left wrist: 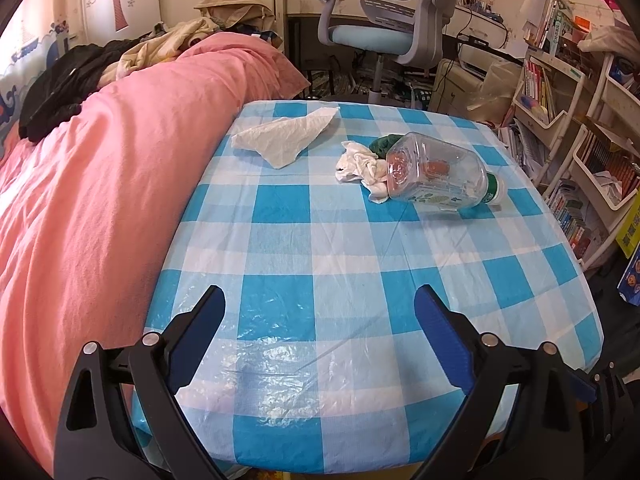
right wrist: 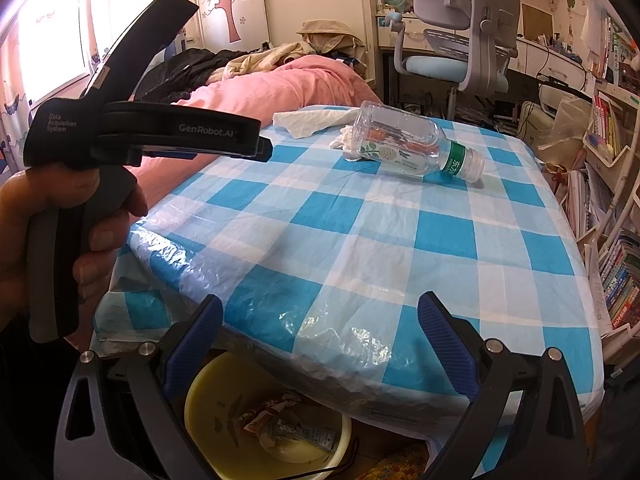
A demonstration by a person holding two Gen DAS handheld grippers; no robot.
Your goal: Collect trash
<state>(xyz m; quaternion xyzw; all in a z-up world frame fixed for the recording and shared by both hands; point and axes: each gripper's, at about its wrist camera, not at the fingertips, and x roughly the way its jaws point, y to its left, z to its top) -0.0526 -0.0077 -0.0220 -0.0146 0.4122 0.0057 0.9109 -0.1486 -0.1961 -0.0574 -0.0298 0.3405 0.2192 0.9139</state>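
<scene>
An empty clear plastic bottle with a green label lies on its side on the blue-checked table. A crumpled white tissue touches its base, and a flat white tissue lies further left at the back. A dark green scrap sits behind the bottle. My left gripper is open and empty over the table's near part. My right gripper is open and empty at the table's near edge, above a yellow bin holding wrappers. The bottle, the tissues and the left gripper, seen side on, also show in the right wrist view.
A bed with a pink quilt lies against the table's left side. A grey and blue desk chair stands behind the table. Bookshelves crowd the right side.
</scene>
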